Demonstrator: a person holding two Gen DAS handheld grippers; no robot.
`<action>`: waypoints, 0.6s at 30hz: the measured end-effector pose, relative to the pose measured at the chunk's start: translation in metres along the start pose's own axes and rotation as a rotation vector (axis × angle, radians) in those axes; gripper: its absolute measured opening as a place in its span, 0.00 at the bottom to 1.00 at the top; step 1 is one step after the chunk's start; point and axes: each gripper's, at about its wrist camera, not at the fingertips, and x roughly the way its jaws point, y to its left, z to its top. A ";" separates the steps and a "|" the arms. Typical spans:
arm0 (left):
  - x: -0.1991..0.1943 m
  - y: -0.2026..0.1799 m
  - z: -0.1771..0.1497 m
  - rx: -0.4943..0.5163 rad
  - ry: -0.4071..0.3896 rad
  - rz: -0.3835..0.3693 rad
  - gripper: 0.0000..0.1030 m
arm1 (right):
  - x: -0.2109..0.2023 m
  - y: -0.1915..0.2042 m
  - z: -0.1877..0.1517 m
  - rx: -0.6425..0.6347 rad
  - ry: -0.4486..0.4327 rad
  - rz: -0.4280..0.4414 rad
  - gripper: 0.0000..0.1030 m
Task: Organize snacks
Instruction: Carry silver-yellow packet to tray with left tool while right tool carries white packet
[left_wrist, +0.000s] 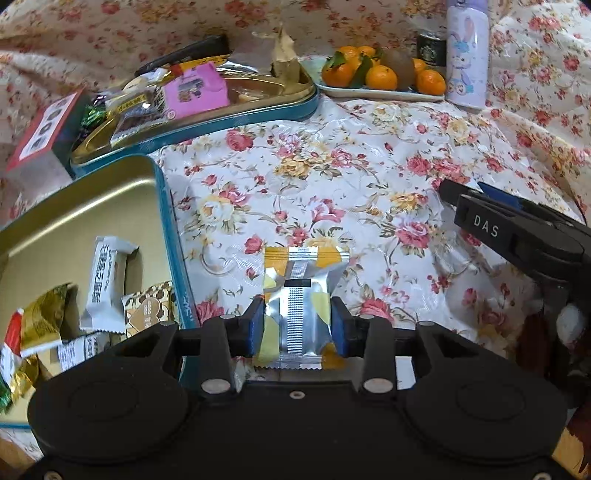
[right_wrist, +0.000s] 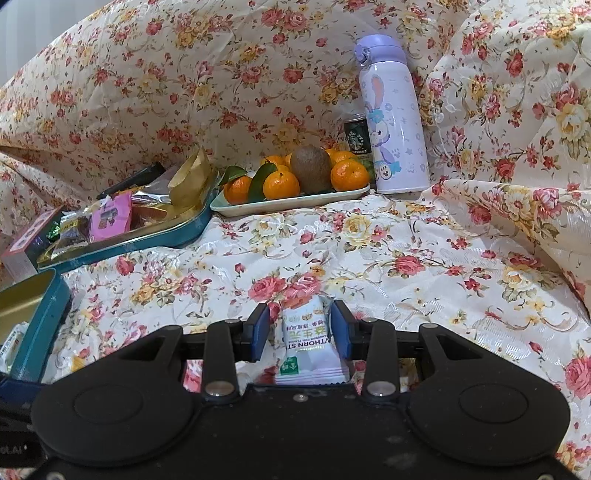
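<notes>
My left gripper is shut on a silver and yellow snack packet, its blue pads pressing both sides, just right of a teal tin with a gold inside that holds several wrapped snacks. In the right wrist view my right gripper stands over a white snack packet that lies on the floral cloth between its fingers. A strip of cloth shows between the left pad and the packet, so the jaws are open. The right gripper also shows at the right edge of the left wrist view.
A second teal tin piled with snacks sits at the back left, a small box beside it. Behind are a tray of mandarins with a kiwi, a dark can and a lilac flask. Floral cloth rises at back and right.
</notes>
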 end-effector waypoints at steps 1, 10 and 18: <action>0.000 0.001 0.001 -0.001 0.003 -0.002 0.45 | 0.000 0.000 0.000 -0.006 0.001 -0.004 0.35; 0.002 0.007 0.002 -0.026 0.022 -0.033 0.45 | -0.011 0.019 -0.003 -0.121 0.044 -0.092 0.25; 0.001 0.007 0.002 -0.017 0.014 -0.037 0.45 | -0.052 0.009 -0.019 -0.013 0.104 -0.049 0.25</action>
